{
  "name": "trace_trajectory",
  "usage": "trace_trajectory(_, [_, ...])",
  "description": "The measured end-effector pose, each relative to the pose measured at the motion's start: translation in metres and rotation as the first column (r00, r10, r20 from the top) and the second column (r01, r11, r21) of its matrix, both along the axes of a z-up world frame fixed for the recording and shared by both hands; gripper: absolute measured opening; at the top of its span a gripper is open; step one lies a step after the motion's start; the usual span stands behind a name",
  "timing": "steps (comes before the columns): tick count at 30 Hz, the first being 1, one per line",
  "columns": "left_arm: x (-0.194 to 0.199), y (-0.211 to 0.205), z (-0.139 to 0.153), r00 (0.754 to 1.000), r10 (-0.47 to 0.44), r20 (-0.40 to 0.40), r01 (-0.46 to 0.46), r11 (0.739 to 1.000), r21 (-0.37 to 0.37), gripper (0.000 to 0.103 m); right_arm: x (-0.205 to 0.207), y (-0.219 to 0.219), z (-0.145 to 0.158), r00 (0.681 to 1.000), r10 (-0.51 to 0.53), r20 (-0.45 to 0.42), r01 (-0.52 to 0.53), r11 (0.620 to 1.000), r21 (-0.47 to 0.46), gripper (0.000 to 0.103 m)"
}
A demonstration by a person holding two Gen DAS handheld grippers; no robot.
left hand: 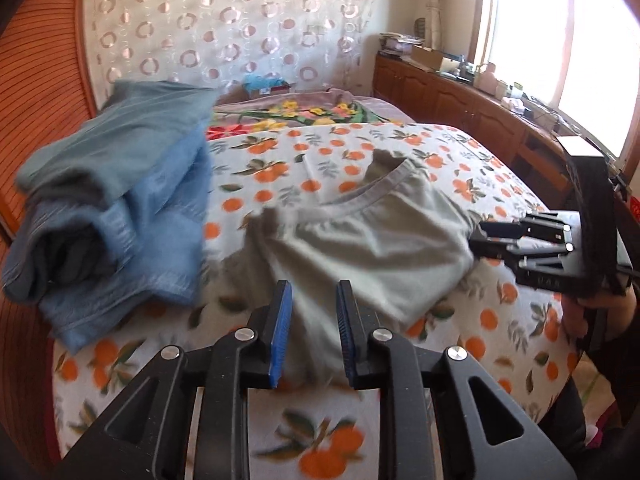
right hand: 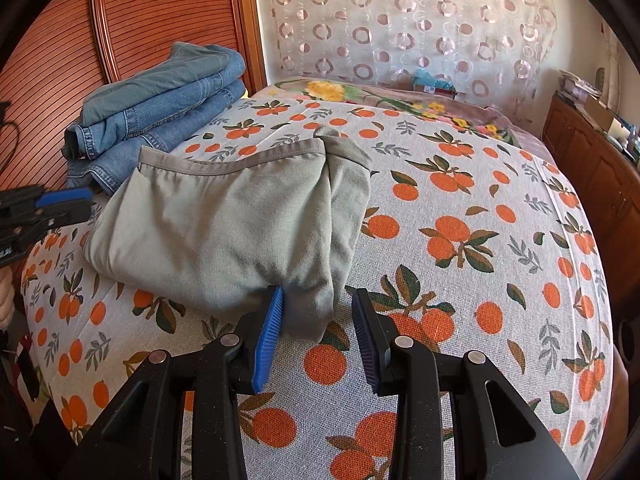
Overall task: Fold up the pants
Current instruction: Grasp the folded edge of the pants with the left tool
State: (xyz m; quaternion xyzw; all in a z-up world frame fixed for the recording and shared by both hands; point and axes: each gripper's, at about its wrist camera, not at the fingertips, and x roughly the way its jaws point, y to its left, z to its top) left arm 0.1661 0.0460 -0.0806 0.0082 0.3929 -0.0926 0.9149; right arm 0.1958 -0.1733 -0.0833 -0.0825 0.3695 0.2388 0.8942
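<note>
Grey-green pants (right hand: 224, 232) lie folded into a compact bundle on the orange-print bedspread (right hand: 480, 264), waistband toward the headboard. They also show in the left wrist view (left hand: 360, 244). My right gripper (right hand: 318, 312) is open, its jaws on either side of the bundle's near corner, not closed on it. My left gripper (left hand: 312, 308) is open just above the bundle's near edge and holds nothing. It shows at the left edge of the right wrist view (right hand: 60, 204), beside the bundle. The right gripper shows at the bundle's right side in the left wrist view (left hand: 484, 240).
A stack of folded blue jeans (right hand: 160, 108) sits by the wooden headboard (right hand: 60, 40). A floral blanket (right hand: 400, 100) lies at the bed's far end. A wooden cabinet (left hand: 460, 100) with clutter runs under the window on the right.
</note>
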Motion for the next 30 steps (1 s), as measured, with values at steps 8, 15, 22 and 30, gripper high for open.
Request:
trace_trajectory(8, [0.041,-0.013,-0.017,0.997,-0.051,-0.064,0.050,0.999,-0.018,0.035,0.000,-0.001,0.000,1.000,0.000,-0.002,0.000,1.000,0.004,0.036])
trace_trajectory(15, [0.053,-0.010,-0.034,0.995,-0.045,-0.091,0.045,0.999,-0.001,0.048,0.000,-0.001,0.000,1.000,0.000,-0.002,0.000,1.000,0.004,0.036])
trace_trajectory(22, [0.050,-0.011,-0.036,0.996,-0.049,-0.071,0.050,0.999,0.013,0.049,0.000,-0.001,0.000,1.000,-0.001,-0.005,0.001,1.000,0.009,0.037])
trace_trajectory(30, [0.042,-0.006,-0.026,0.998,-0.017,-0.062,0.018,1.000,0.011,0.049,-0.002,-0.012,0.006,1.000,0.004,-0.010,-0.004,0.999,0.045,0.038])
